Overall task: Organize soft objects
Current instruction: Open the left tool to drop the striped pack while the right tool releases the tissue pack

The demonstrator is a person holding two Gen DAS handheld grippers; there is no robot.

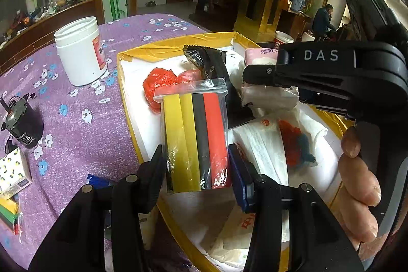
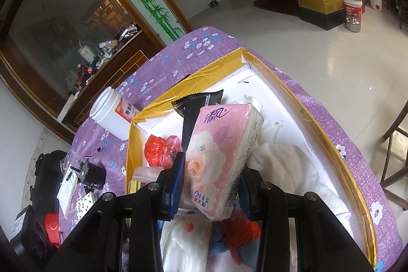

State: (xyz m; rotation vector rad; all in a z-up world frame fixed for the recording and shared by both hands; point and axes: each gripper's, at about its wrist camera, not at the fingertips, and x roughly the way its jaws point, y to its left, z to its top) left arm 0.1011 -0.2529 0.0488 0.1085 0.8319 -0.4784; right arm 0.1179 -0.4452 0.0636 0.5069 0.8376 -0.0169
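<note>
Placing was the step in hand: my left claw [image 1: 197, 167] gripped a clear bag of yellow, black and red strips [image 1: 196, 134], my right claw [image 2: 211, 185] clamped a glossy pink tissue pack [image 2: 221, 157], both over the gold-rimmed white box [image 2: 270, 93] on the table [image 1: 84, 124]. Next, I judged, each needed lowering onto the crinkled red plastic bag [image 1: 158, 83] and soft white bundles before letting go.

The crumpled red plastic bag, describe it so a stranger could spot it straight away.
Find the yellow-rimmed box on the purple flowered tablecloth. Inside, near the side facing the white jar, lies the red plastic bag. It is the only crumpled, glossy, all-red lump there, behind the clear pouch of coloured strips.
</note>
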